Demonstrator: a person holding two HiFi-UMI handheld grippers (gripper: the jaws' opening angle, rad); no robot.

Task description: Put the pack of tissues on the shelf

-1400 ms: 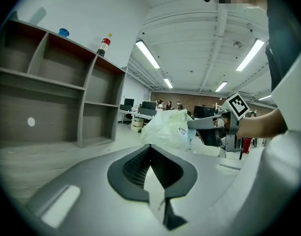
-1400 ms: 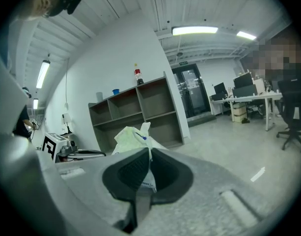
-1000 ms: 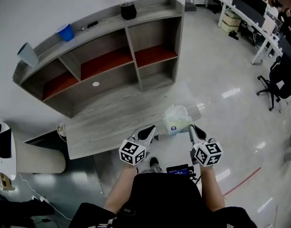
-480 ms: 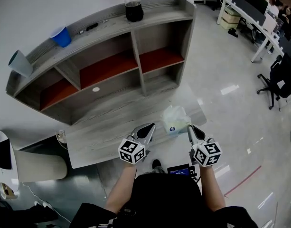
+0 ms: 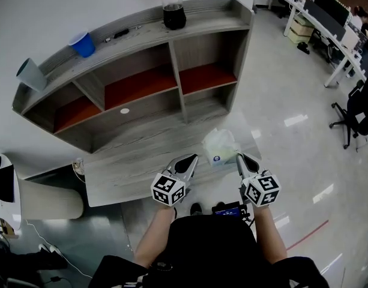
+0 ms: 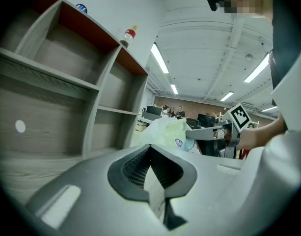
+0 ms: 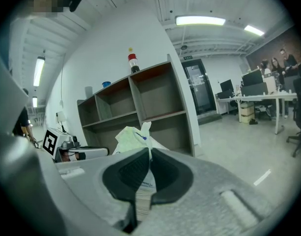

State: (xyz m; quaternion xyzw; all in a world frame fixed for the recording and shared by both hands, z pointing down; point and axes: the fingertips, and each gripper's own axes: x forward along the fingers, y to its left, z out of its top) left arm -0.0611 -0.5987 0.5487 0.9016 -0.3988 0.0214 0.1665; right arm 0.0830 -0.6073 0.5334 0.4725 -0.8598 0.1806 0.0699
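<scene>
Looking along the left gripper [image 6: 150, 146]: jaws closed tip to tip. Just ahead, slightly right: pack of tissues [image 6: 165, 131], touched on its far right side by the right gripper [image 6: 192, 132]. Ahead and left: wooden shelf [image 6: 67, 77], with red-capped bottle [image 6: 129, 35] and blue cup [image 6: 81, 7] on top.

A white wall [image 5: 51, 5] backs the grey wood-grain shelf [image 5: 177, 86] with its red-brown boards and the matching low table [image 5: 129, 161] in front of it, while a glossy pale floor [image 5: 292, 89] runs off to white desks [image 5: 319, 29] and a black office chair [image 5: 358, 110] — all under ceiling strip lights [image 7: 199, 20].
</scene>
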